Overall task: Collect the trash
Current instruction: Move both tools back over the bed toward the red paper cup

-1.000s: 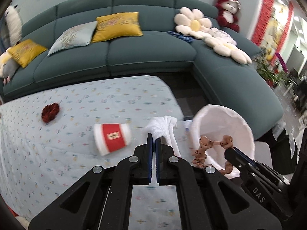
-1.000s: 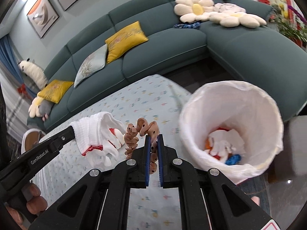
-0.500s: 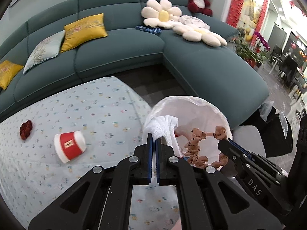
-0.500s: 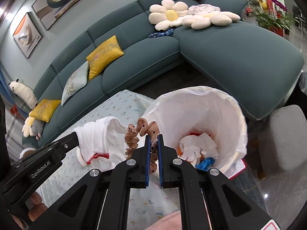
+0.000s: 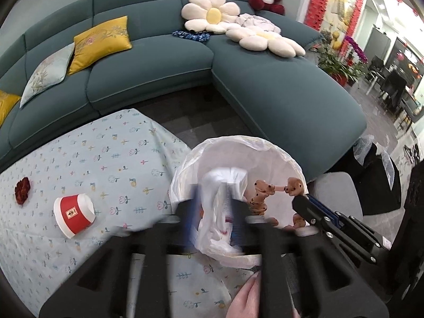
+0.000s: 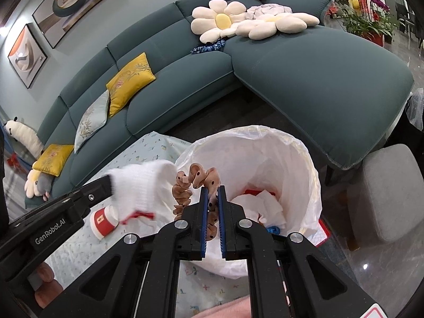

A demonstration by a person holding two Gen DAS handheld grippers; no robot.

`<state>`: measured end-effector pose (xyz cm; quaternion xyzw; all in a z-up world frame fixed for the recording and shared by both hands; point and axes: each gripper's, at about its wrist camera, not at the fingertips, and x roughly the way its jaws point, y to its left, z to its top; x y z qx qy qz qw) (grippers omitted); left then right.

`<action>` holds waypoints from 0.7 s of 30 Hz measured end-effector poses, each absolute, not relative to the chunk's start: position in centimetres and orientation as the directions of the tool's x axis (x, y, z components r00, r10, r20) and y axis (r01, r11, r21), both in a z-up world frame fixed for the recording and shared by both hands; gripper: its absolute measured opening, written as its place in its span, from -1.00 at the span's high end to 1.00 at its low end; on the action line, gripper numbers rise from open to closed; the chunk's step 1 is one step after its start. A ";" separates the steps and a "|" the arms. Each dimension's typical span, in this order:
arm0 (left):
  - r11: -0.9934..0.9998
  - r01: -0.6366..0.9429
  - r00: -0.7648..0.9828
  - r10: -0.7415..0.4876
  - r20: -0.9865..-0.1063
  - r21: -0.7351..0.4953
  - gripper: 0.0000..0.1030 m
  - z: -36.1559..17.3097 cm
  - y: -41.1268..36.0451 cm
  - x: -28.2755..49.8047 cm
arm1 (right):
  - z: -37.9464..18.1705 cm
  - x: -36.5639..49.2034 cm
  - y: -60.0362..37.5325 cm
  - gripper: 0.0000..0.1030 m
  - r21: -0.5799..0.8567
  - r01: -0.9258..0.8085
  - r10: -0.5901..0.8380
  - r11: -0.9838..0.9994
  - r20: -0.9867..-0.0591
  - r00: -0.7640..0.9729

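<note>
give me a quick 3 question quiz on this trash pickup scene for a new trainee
1. True or false: the red paper cup is already inside the lined bin.
2. Which item is between the fingers of the right gripper?
A. white glove
B. brown scrunchie
C. blue wrapper
3. Fill in: the left gripper has its jaws opening around the white ____, above the bin.

Key
1. False; it lies on its side on the patterned cloth.
2. B, the brown scrunchie; those jaws are opening too.
3. glove
</note>
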<state>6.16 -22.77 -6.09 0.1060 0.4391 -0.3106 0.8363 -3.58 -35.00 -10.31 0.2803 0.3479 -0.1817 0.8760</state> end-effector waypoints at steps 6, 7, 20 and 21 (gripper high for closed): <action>0.815 0.572 0.465 -0.415 -0.782 -0.093 -0.14 -5.8 -21.6 7.0 | -10.3 -3.1 -35.1 0.59 0.351 0.524 -0.142 0.776 -0.712 0.687; 0.819 0.566 0.468 -0.414 -0.781 -0.095 -0.14 -5.8 -21.3 7.2 | -10.3 -3.0 -35.0 0.58 0.349 0.524 -0.144 0.777 -0.713 0.687; 0.862 0.500 0.497 -0.360 -0.790 -0.078 -0.17 -6.4 -16.1 7.7 | -9.1 -2.2 -30.9 0.41 0.330 0.470 -0.112 0.819 -0.711 0.695; 0.869 0.488 0.499 -0.355 -0.791 -0.082 -0.17 -6.5 -15.3 7.9 | -9.0 -2.0 -30.2 0.40 0.328 0.461 -0.105 0.824 -0.712 0.695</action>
